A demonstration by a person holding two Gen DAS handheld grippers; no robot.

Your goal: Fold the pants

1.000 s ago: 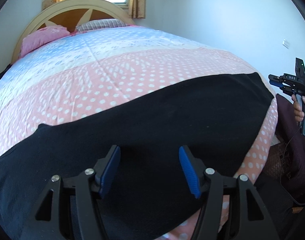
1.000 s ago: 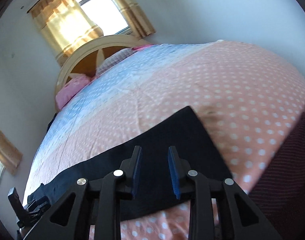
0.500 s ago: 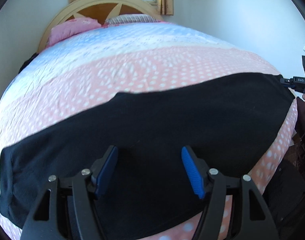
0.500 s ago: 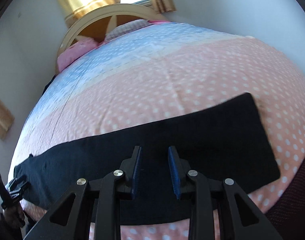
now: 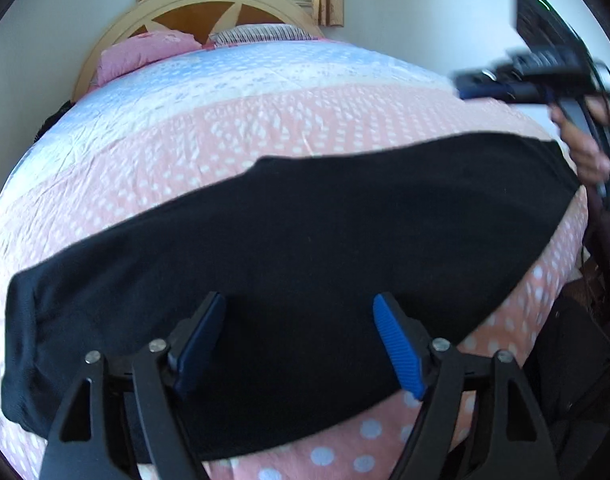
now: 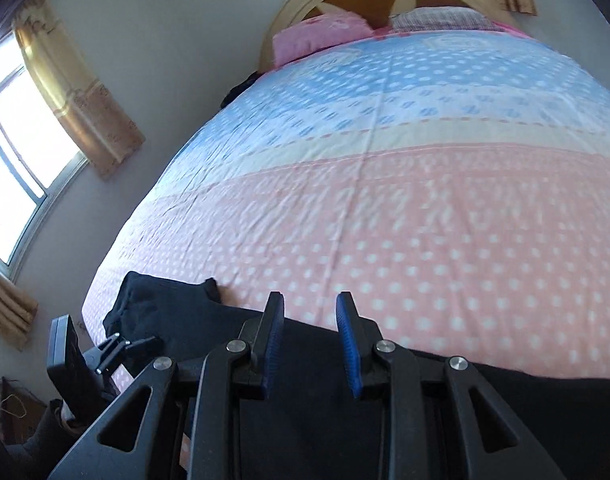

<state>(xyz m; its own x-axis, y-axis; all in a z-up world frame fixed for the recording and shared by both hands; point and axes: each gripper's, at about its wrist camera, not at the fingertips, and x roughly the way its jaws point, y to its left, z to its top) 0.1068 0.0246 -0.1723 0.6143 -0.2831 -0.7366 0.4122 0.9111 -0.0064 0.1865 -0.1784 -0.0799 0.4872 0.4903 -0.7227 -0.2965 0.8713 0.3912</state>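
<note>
Polka-dot bedspread (image 5: 265,128), flat black pants (image 5: 305,264)

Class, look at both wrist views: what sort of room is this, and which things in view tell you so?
Most likely a home bedroom: a bed under a pink-and-blue dotted quilt, a rounded wooden headboard with a pink pillow, and yellow-curtained windows.

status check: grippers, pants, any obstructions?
Left gripper open, empty, above the black pants. Right gripper open, narrower gap, empty. Pants lie flat across the foot of the bed, not yet folded. Nothing in the way.
</note>
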